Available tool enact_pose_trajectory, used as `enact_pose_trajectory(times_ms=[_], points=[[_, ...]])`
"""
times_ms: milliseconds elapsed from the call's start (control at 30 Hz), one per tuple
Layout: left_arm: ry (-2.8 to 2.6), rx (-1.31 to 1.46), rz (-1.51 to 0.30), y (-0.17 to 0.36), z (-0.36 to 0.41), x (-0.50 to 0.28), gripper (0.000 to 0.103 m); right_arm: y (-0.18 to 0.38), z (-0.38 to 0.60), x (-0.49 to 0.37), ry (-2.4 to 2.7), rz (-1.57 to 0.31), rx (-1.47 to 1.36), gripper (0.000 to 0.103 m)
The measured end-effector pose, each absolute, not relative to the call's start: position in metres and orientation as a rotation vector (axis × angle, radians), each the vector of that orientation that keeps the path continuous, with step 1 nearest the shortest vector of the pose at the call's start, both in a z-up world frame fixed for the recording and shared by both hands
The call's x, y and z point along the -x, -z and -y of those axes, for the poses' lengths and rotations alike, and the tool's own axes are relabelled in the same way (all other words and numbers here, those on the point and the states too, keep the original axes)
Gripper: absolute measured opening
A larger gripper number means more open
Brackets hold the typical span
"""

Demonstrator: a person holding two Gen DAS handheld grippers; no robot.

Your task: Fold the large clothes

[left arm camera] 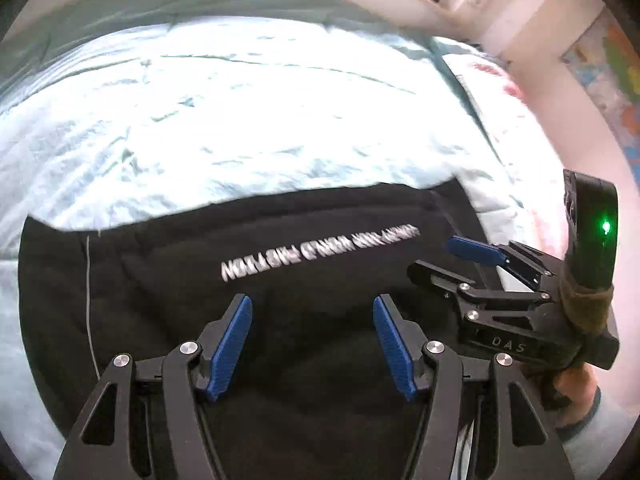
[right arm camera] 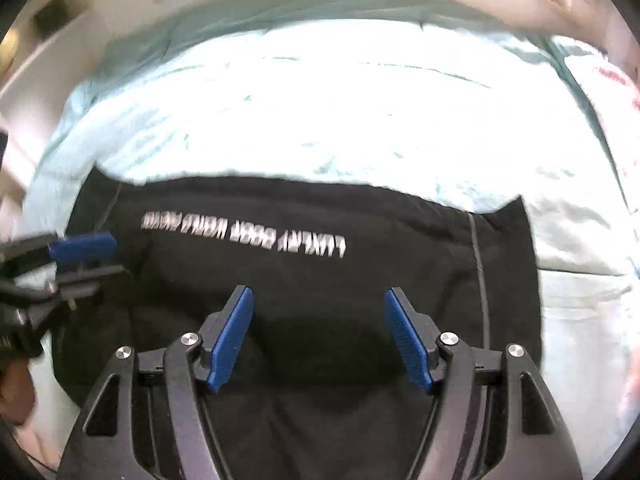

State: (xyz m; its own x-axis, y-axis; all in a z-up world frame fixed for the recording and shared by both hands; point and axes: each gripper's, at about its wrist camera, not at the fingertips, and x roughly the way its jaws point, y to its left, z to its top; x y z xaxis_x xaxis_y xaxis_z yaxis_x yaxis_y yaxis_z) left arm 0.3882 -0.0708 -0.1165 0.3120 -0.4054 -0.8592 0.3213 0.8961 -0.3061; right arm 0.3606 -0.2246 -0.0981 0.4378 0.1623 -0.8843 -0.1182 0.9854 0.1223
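Pale blue bedding (left arm camera: 240, 120) is lying rumpled under a black garment (left arm camera: 300, 320) spread flat. Both the left gripper (left arm camera: 312, 344) and right gripper (right arm camera: 320, 340) are hovering over it, jaws gaping, holding nothing. Best they pinch matching edges together, lifting evenly so the fold lands square.

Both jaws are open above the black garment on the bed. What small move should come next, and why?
Probably lower both grippers, left and right, to the black garment and grip it: it lies flat on the bedcover, and neither holds anything.
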Motion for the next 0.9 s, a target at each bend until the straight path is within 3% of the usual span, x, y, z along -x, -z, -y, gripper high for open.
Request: enact_pose_trajectory(times_ms=[100,167,233,400,467,700,800,900], points=[[0.407,0.103,-1.274,0.162,0.067,-0.409,0.064,0.145,0.228,-0.384,-0.120,-1.189,-0.026,0.074],[0.381,0.101,-1.295,0.182,0.068,-0.414,0.064,0.172,0.230,-0.391,-0.123,-1.195,-0.032,0.083],[0.362,0.005,-1.273,0.189,0.078,-0.410,0.065,0.181,0.233,-0.392,-0.111,-1.182,-0.043,0.085],[0.399,0.060,-1.263,0.177,0.067,-0.410,0.067,0.171,0.239,-0.390,-0.112,-1.194,-0.076,0.085],[0.435,0.091,-1.263,0.163,0.054,-0.399,0.067,0.150,0.238,-0.379,-0.119,-1.181,-0.112,0.080],[0.540,0.027,-1.243,0.121,0.036,-0.311,0.068,0.090,0.226,-0.293,-0.233,-1.115,-0.015,0.079],[0.525,-0.036,-1.277,0.135,0.040,-0.282,0.068,0.093,0.221,-0.263,-0.276,-1.149,-0.022,0.079],[0.476,-0.095,-1.332,0.167,0.047,-0.270,0.070,0.138,0.216,-0.249,-0.221,-1.265,0.041,0.079]])
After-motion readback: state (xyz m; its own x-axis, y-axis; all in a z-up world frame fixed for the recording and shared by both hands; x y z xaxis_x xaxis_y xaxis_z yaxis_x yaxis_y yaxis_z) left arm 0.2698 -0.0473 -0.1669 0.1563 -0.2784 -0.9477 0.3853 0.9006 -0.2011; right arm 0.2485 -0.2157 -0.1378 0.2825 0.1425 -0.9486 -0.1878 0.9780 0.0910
